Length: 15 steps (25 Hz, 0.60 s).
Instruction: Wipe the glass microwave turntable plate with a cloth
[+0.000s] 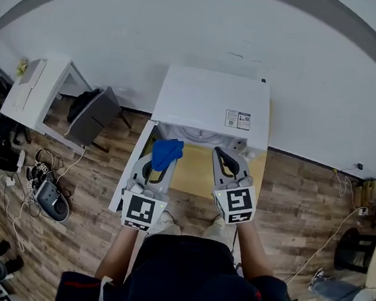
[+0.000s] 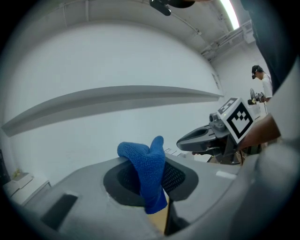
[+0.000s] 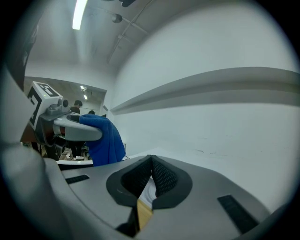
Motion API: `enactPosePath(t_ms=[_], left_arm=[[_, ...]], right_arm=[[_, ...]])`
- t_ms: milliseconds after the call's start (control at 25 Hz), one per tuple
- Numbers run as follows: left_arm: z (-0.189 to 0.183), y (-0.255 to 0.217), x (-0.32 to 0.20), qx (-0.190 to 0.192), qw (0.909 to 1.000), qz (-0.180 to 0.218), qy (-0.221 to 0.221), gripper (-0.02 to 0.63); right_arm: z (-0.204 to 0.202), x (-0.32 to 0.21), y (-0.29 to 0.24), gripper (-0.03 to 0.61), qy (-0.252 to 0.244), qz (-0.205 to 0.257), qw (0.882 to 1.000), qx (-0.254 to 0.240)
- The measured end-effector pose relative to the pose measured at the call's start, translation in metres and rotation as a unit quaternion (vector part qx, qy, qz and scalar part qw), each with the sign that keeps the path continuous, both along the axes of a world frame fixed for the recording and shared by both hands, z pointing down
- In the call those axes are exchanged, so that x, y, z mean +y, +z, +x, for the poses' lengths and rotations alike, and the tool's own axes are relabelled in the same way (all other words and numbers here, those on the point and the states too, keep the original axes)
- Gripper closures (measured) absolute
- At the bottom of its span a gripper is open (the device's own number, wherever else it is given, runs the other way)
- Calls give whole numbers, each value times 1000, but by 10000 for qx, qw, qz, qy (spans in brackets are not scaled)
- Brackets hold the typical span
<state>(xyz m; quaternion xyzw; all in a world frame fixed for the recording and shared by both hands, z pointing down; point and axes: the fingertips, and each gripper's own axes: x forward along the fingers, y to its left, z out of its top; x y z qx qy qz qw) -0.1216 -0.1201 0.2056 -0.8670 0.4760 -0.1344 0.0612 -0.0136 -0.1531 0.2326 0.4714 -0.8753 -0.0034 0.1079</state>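
Wall, plain white (image 1: 187, 26), behind everything, with wood-plank floor (image 1: 296, 198) below. Against that wall, boxy white microwave oven (image 1: 213, 102) on a tan tabletop (image 1: 195, 174), its white door (image 1: 131, 174) swung open to the left. Inside the open cavity, apparently the glass microwave turntable plate (image 1: 199, 136), with only a pale curved front edge showing from the head view; looks to be sitting in place, not lifted out. Just in front of the opening, side by side and near each other without touching: grey left gripper (image 1: 162, 162), clamped on a blue knitted cloth (image 2: 149, 168) pinched between the mesh pads, one fold sticking up above and a tail hanging below; and grey right gripper (image 3: 151, 161), closed tight, pads meeting, nothing between them. Cloth clear of the plate, hanging in the air at the mouth of the oven. Reads as the approach, with wiping not yet begun. Calls next for carrying the cloth in through the opening and laying it flat on the glass before any rubbing; probably also for parting the right jaws, if needed to steady the plate or draw it out by its rim. Worth minding the low cavity roof and a plate free to spin or slide under pressure.
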Motion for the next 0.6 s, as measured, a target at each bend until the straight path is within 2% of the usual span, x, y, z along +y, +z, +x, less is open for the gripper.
enactPosePath(t_ms=[360,600], left_arm=[[15,24,-7,-196,9996,-40,203,552],[22,58,-3,-282,9990,-246,241,552]], right_arm=[[21,0,16,572,366,-138,9992,105],[17,5,44,572,45,-477,9978,465]])
